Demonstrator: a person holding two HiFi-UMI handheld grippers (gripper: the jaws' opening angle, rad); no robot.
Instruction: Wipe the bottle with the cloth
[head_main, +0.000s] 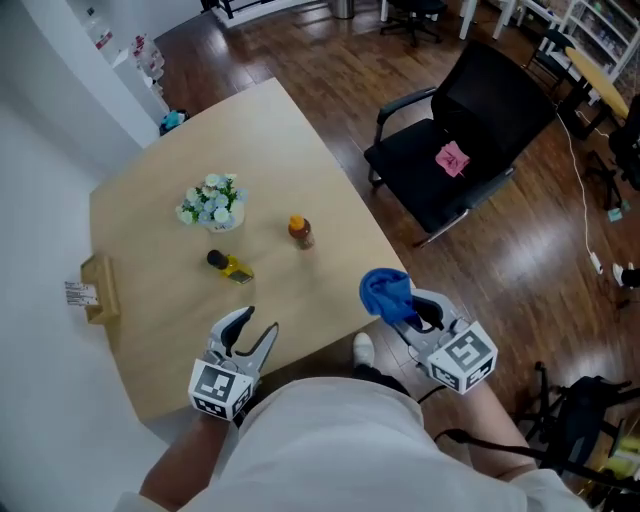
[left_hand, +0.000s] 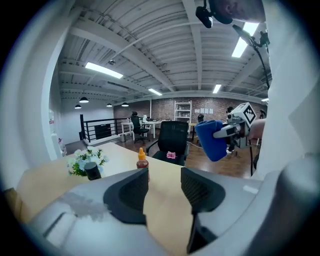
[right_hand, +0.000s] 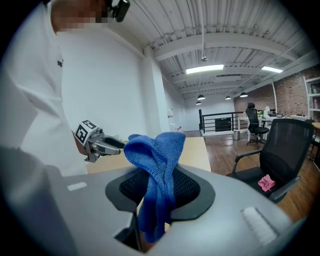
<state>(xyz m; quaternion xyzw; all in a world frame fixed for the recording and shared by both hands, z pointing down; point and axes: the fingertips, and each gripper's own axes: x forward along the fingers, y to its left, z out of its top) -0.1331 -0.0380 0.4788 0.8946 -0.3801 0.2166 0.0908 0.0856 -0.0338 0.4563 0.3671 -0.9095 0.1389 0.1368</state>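
no legible text anywhere

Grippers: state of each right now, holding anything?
Left gripper: open, nothing between its jaws.
Right gripper: closed on the blue cloth.

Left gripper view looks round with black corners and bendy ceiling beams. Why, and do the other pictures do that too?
Left gripper view: a wide-angle lens squeezes everything into a circle, so beams curve and the close left claw looks huge beside the tiny bottle. Right gripper view: same round bend, blue cloth looming large. Head view: no black corners, even light on the table.
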